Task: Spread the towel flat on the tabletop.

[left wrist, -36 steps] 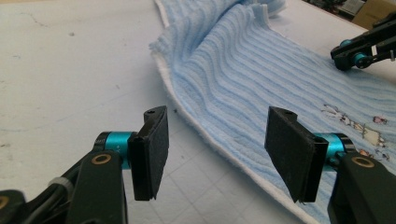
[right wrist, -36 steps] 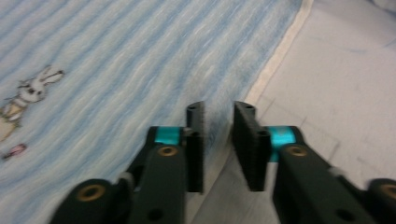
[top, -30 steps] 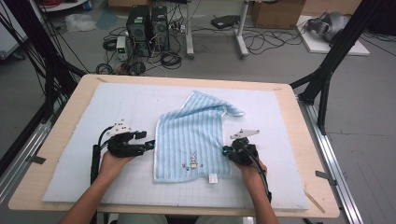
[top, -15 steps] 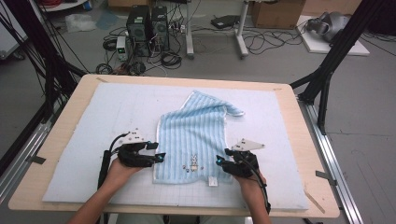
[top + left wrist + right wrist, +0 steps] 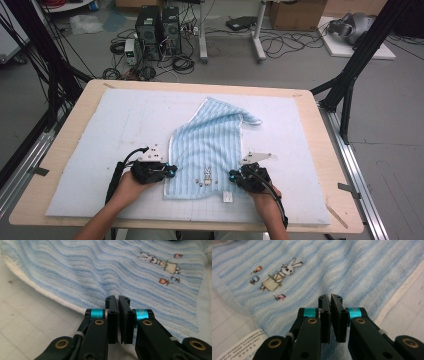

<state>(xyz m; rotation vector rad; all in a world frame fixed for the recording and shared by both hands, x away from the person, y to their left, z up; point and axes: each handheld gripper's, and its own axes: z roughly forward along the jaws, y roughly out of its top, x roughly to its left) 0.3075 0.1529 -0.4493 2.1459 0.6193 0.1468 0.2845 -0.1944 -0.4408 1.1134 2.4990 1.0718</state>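
Left tongs (image 5: 170,172) pinched on the left side edge of the blue striped towel (image 5: 210,145) near its front corner, jaws pressed together over the white border in the left gripper view (image 5: 118,300). Right tongs (image 5: 234,176) clamped likewise on the towel's right edge, just right of the embroidered rabbit (image 5: 279,275) and above the white care label (image 5: 242,346), jaws all but closed on the pile (image 5: 330,298). Towel spread flat mid-desk on the pale foam mat (image 5: 100,130), far corner folded over.
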